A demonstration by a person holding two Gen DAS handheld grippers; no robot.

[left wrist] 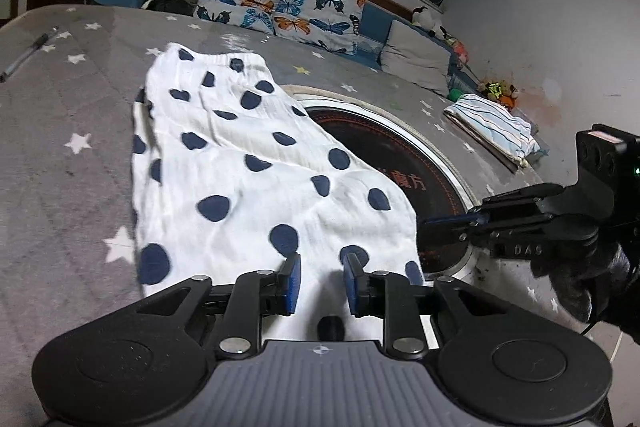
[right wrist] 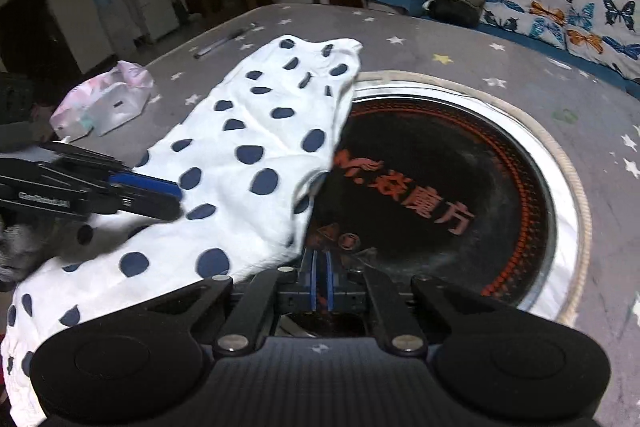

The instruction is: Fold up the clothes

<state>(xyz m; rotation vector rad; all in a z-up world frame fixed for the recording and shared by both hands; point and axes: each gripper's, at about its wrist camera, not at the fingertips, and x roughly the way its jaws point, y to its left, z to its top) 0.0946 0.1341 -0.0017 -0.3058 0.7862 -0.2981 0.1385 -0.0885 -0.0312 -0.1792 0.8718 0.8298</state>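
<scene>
White soft dotted cloth (left wrist: 248, 163) bends easily; grab its edge; left gripper (left wrist: 320, 277) gapes, right gripper (right wrist: 320, 281) is pinched closed.

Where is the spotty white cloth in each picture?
Left wrist view: the spotty white cloth fills the middle, running from the open left gripper up toward the butterfly cushion.
Right wrist view: the cloth lies left of centre, its edge just ahead of the shut right gripper.
Shared landmark: the round black hotplate beside the cloth's right edge.
</scene>
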